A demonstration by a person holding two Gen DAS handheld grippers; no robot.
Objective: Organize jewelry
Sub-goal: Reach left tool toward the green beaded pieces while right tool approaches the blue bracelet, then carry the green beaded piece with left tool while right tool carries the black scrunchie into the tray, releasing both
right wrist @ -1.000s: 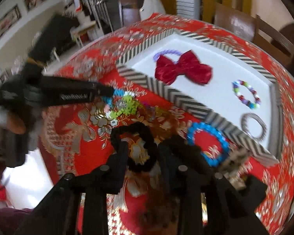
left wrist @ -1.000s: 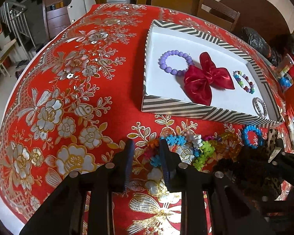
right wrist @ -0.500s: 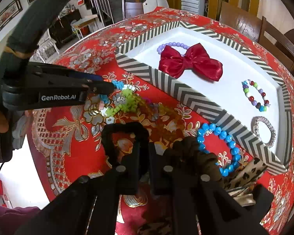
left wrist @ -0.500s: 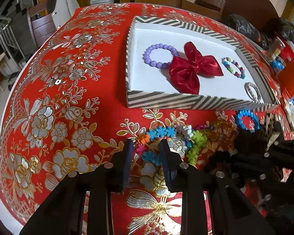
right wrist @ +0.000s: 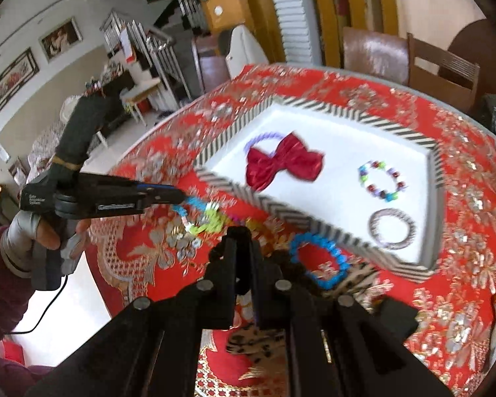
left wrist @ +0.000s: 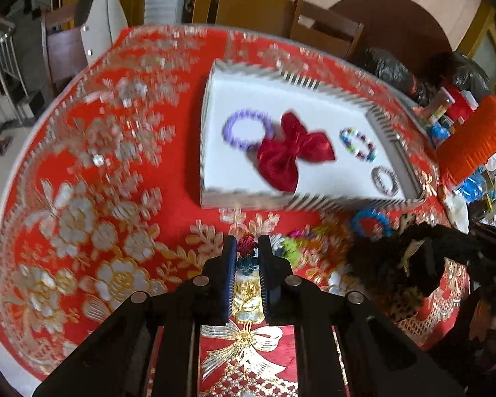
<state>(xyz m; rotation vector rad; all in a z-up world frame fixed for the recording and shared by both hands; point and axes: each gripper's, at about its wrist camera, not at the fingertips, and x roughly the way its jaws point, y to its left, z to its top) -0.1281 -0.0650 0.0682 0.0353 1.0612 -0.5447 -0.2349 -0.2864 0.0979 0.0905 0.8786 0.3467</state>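
Multicoloured beaded necklace [left wrist: 248,246] pinched in left gripper [left wrist: 247,248]; black fabric scrunchie [right wrist: 291,264] clamped in right gripper [right wrist: 243,235], near striped white tray [right wrist: 281,206].

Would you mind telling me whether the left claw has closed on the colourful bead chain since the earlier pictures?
Yes. The left claw, open over the tablecloth before, has narrowed and now pinches the bead chain near the striped box.
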